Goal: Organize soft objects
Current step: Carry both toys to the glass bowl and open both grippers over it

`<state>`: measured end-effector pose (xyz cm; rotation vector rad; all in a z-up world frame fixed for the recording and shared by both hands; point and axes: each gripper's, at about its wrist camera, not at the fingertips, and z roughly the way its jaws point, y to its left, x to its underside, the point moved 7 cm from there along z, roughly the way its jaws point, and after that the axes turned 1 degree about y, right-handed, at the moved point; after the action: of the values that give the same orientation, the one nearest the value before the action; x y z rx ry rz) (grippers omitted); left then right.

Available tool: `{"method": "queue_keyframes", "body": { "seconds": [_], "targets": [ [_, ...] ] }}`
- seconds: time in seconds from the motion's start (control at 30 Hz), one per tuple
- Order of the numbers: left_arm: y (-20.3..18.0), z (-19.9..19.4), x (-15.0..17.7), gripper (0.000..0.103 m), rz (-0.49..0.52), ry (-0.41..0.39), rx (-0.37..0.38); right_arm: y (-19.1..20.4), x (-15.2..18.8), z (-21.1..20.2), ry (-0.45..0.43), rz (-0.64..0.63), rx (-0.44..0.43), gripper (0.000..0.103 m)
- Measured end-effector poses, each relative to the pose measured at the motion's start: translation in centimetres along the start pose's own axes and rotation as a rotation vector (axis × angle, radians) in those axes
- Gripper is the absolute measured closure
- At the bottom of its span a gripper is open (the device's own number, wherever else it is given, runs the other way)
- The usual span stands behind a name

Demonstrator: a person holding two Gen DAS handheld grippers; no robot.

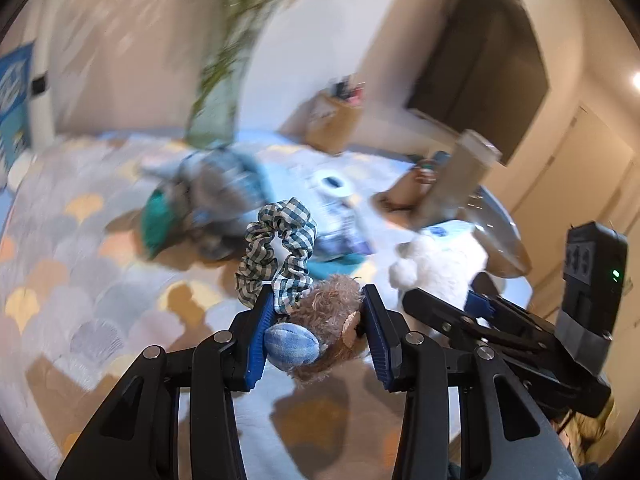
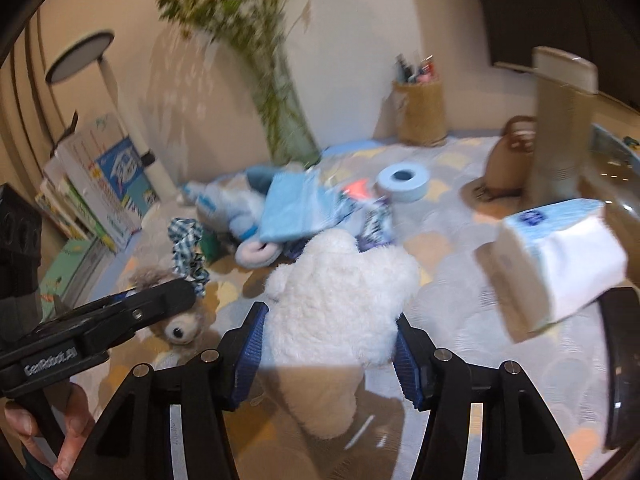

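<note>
While both fingers grip, left gripper (image 1: pixel 316 322) holding brown plush (image 1: pixel 328 320), right gripper (image 2: pixel 328 346) white plush (image 2: pixel 340 300), patterned mat (image 1: pixel 80 280) open leftward.

Your left gripper (image 1: pixel 316 330) holds the brown furry plush bear (image 1: pixel 326 320) left of the white fluffy plush toy (image 2: pixel 340 300); behind them lies the pale blue paper roll (image 2: pixel 402 182).

Warm indoor light is filling both fisheye views, a ceiling lamp (image 1: pixel 636 79) is glaring at the left view's right edge, hard shadows are falling on the tablecloth (image 1: pixel 80 264), motion blur is smearing the background plant (image 2: pixel 256 32), and black vignetting is curving every corner.
</note>
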<state>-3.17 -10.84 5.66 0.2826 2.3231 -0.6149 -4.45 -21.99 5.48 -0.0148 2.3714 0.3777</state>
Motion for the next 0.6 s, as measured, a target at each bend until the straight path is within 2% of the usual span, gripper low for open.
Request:
{"method": "queue_keyframes", "body": {
  "seconds": [0.27,0.37,0.5,0.6],
  "targets": [
    [-10.9,1.6,-3.8,0.063,0.200,-0.007,0.076,-6.9,-2.7,-6.1,-0.120,0.081,0.087,0.046],
    [-16.1,3.0,-5.0,0.063,0.288,0.000,0.115,-11.5,-4.1,-9.6,-0.185,0.137,0.144,0.046],
    [-23.4,5.7,-6.5,0.063,0.418,0.006,0.169,-19.8,-5.9,-14.0,-0.249,0.255,0.259,0.046],
    [-28.0,8.9,-7.4,0.063,0.461,0.037,0.221,-25.7,-6.4,-15.2,-0.246,0.362,0.317,0.046]
  ]
}}
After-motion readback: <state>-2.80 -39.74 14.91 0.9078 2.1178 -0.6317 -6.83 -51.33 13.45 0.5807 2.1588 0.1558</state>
